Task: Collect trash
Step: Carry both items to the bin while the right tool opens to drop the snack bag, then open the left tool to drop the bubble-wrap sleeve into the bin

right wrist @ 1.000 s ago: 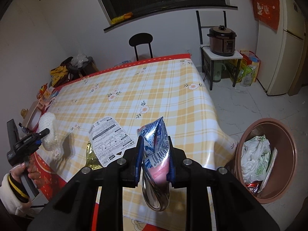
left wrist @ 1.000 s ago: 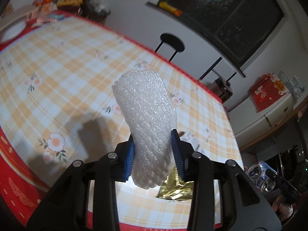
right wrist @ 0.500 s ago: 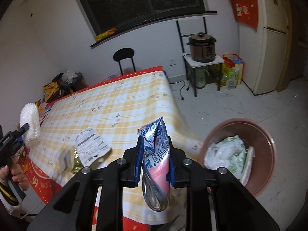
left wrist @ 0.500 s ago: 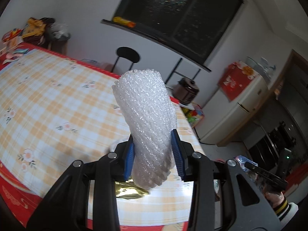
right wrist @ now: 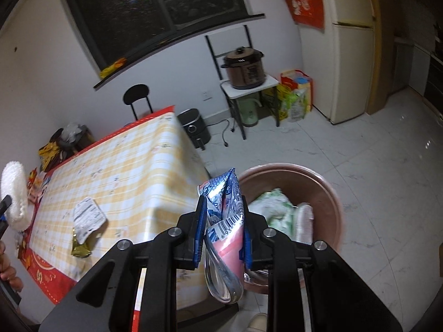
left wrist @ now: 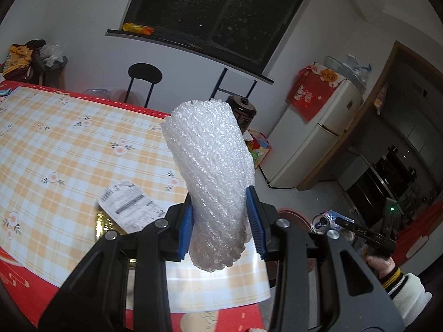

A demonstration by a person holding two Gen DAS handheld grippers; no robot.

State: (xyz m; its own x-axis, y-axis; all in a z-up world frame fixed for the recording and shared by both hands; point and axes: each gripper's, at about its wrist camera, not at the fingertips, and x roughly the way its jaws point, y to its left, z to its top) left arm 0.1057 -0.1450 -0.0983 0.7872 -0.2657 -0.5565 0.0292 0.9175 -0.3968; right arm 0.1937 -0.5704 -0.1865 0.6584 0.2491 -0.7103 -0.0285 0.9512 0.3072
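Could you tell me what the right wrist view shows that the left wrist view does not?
Only the right wrist view shows inside the brown trash bin, already holding bags, plus the black air fryer on the floor. Only the left wrist view shows the right gripper's crushed can end-on and a cuffed sleeve. Both show the checked tablecloth, the white wrapper over gold foil, the foam net sleeve, the black chair, cooker and fridge.

A bumpy white foam net sleeve (left wrist: 210, 171), a glossy foil snack pouch (right wrist: 224, 229), a smooth plastic-looking brown bin (right wrist: 329, 193), a shiny checked tablecloth (right wrist: 133, 177) and polished floor tiles (right wrist: 373, 166).
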